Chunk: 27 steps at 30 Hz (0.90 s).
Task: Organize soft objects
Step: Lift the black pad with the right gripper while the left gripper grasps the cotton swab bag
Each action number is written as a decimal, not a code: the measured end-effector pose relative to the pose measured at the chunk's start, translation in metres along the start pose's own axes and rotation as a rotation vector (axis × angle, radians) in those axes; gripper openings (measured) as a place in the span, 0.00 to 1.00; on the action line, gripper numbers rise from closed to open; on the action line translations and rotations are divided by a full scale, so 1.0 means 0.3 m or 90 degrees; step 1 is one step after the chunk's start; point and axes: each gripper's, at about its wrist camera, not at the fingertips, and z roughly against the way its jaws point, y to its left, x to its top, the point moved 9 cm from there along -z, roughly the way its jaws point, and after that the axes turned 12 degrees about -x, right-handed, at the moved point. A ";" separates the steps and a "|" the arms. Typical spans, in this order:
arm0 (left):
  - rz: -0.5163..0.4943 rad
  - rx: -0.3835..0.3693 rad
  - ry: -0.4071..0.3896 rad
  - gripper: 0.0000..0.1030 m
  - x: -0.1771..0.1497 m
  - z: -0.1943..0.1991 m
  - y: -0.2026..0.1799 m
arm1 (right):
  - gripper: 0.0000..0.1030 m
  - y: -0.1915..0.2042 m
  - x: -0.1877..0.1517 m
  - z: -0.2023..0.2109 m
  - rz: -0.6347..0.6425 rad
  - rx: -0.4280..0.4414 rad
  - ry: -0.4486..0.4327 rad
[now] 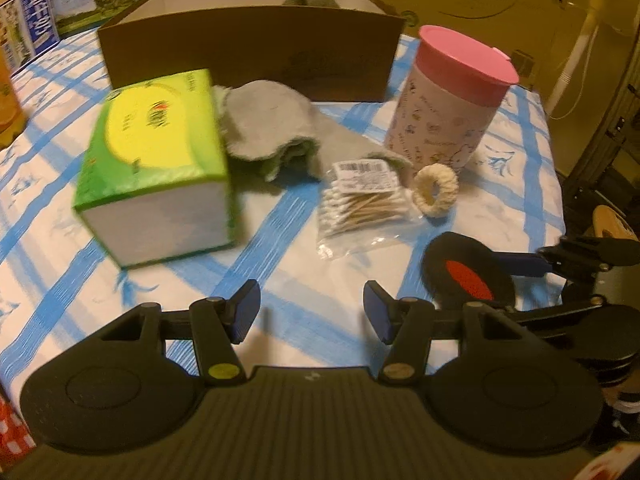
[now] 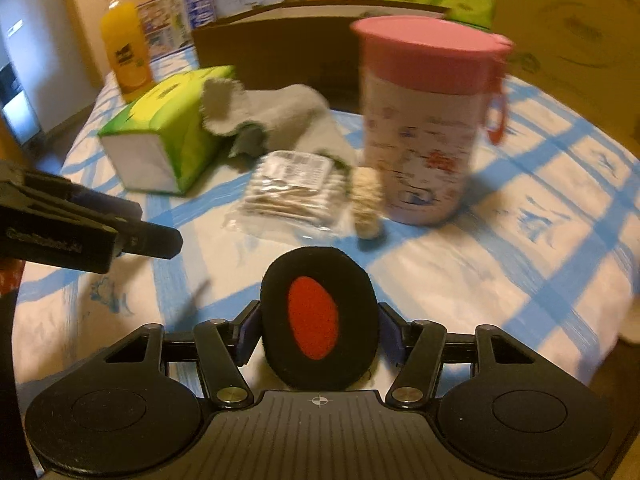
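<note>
So the right gripper (image 2: 320, 330) is clamping a black oval pad with a red centre (image 2: 318, 316), an ear-cushion-looking thing, fingers (image 2: 249, 330) pressing in on both sides of it. It's sitting upright between them, up off the blue-and-white checked cloth (image 2: 460, 280) covering the counter. In the left wrist view the same pad (image 1: 466, 276) is showing at the right, with the right gripper's arm reaching in from that edge.

The left gripper (image 1: 312, 314) is hanging over the near part of the cloth with its blue-tipped fingers (image 1: 246, 312) spread wide and nothing between them.

Further out, stuff is lying in a loose row. A green tissue box (image 1: 160, 160) is sitting tilted at the left, and a grey fuzzy cloth (image 1: 276, 128) is bunched up right against its right side. Just near of the cloth there's a clear bag of cotton swabs (image 1: 362, 204), and a small cream fuzzy ring (image 1: 434, 190) is touching the bag's right edge. A tall canister with a pink lid (image 1: 452, 100) is standing upright just behind the ring.

At the far side an open brown cardboard box (image 1: 248, 52) is standing, with something grey poking above its rim, too blurry to tell. An orange juice bottle (image 2: 126, 52) is standing far left in the right wrist view.
</note>
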 end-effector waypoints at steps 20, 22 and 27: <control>-0.043 -0.031 -0.001 0.52 0.165 -0.251 -0.021 | 0.58 -0.320 0.070 0.056 -0.184 -0.082 -0.009; -0.045 -0.036 -0.002 0.52 0.169 -0.266 -0.029 | 0.58 -0.333 0.069 0.055 -0.191 -0.086 -0.008; -0.049 -0.043 -0.012 0.33 0.165 -0.276 -0.047 | 0.58 -0.353 0.065 0.054 -0.202 -0.091 -0.005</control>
